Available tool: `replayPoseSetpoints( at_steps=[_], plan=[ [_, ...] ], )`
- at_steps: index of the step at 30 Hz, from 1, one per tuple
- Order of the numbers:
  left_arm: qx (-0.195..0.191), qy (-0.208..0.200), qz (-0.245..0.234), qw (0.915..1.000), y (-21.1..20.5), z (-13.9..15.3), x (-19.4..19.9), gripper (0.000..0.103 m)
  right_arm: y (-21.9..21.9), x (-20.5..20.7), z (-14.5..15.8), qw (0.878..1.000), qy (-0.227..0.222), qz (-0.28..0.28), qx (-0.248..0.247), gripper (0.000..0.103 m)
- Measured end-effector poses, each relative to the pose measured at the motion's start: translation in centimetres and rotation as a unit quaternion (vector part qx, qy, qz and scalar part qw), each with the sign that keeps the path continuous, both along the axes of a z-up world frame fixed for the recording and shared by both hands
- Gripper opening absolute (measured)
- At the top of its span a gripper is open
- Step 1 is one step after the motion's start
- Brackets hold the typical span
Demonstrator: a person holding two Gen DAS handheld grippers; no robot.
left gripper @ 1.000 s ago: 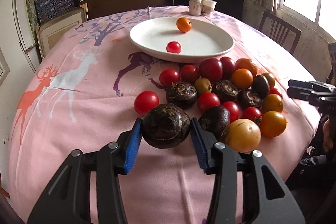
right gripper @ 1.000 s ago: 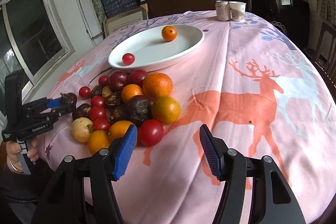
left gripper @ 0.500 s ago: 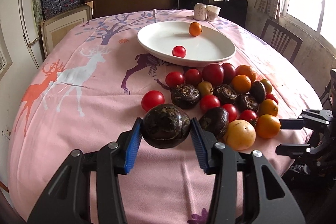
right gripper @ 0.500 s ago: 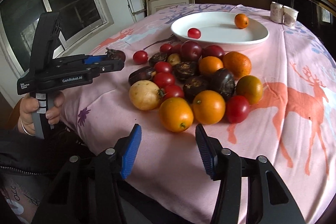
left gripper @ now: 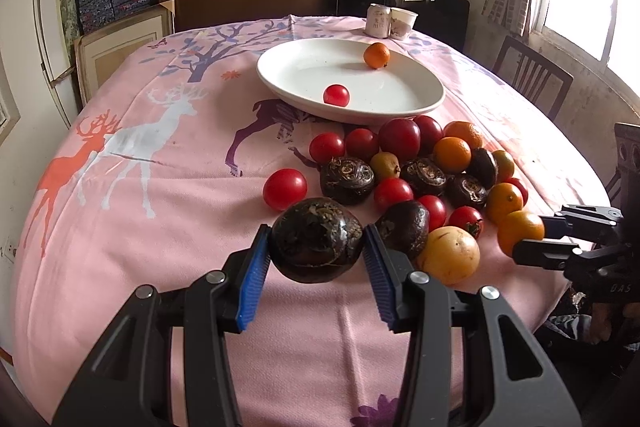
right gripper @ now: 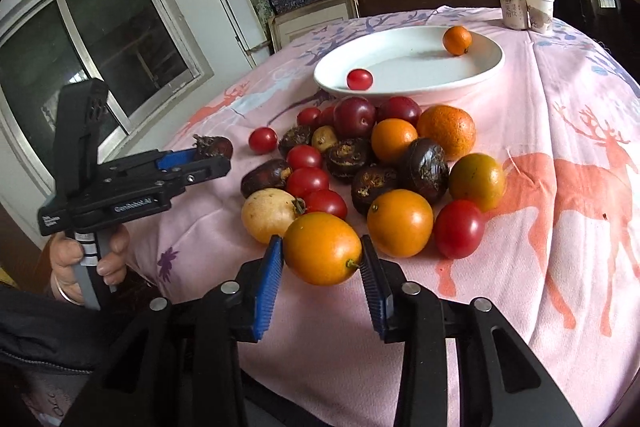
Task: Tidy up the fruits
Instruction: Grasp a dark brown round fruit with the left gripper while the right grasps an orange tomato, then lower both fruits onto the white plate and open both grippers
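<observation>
In the left wrist view, the left gripper [left gripper: 316, 247] angled down over the pink tablecloth [left gripper: 160, 195], its blue pads clamped on a dark, wrinkled fruit [left gripper: 316, 241] beside the fruit pile [left gripper: 416, 171].

In the right wrist view, the right gripper [right gripper: 322, 255] angled down, jaws closing on a glossy orange fruit [right gripper: 322, 248] at the pile's near edge; the white plate [right gripper: 412, 87] held 2 fruits.

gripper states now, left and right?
Left gripper: shut on the dark brown fruit.
Right gripper: jaws closing on the orange fruit, pads at both its sides.
</observation>
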State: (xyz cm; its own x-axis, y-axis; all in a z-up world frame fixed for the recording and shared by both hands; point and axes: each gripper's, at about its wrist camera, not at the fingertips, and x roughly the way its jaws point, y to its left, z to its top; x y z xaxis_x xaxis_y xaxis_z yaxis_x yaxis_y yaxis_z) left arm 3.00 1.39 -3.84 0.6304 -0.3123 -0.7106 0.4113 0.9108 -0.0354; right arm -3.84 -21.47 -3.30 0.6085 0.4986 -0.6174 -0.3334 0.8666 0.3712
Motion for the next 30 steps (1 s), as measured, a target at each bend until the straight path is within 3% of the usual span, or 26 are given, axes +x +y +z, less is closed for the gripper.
replayPoseSetpoints(
  at_steps=[4,10,14,19,21,22,24,25,30],
  plan=[
    [-0.003,-0.009,-0.015,0.9998,-1.0,1.2,1.2,0.045,-2.0,1.1,2.2,0.999,-0.024,-0.029,-0.004,0.039],
    [-0.009,-0.019,-0.028,0.9994,-3.6,3.4,6.2,0.045,-4.6,6.6,4.2,0.997,-0.034,-0.069,-0.01,0.039],
    [-0.017,0.003,-0.037,0.9992,-6.4,3.5,11.1,0.045,-5.3,11.2,4.7,0.996,-0.031,-0.087,-0.014,0.039],
    [0.003,0.034,-0.057,0.9978,-10.9,2.2,15.6,0.045,-5.8,16.1,3.8,0.994,-0.004,-0.109,-0.022,0.039],
    [0.017,0.025,-0.061,0.9977,-12.2,1.9,16.0,0.048,-6.1,17.4,3.5,0.993,0.01,-0.115,-0.022,0.042],
    [0.025,0.019,-0.06,0.9977,-12.5,1.8,16.0,0.052,-6.5,17.7,3.4,0.992,0.02,-0.125,-0.017,0.051],
    [0.027,0.007,-0.057,0.998,-12.3,2.2,15.5,0.07,-7.0,17.2,3.9,0.991,0.013,-0.131,-0.005,0.054],
    [0.026,-0.001,-0.055,0.9982,-12.0,2.4,15.1,0.073,-7.2,16.7,4.2,0.991,0.005,-0.135,-0.008,0.054],
    [0.008,-0.012,-0.052,0.9985,-8.1,3.8,11.3,0.073,-8.4,12.8,4.3,0.99,-0.011,-0.142,-0.007,0.054]
  ],
)
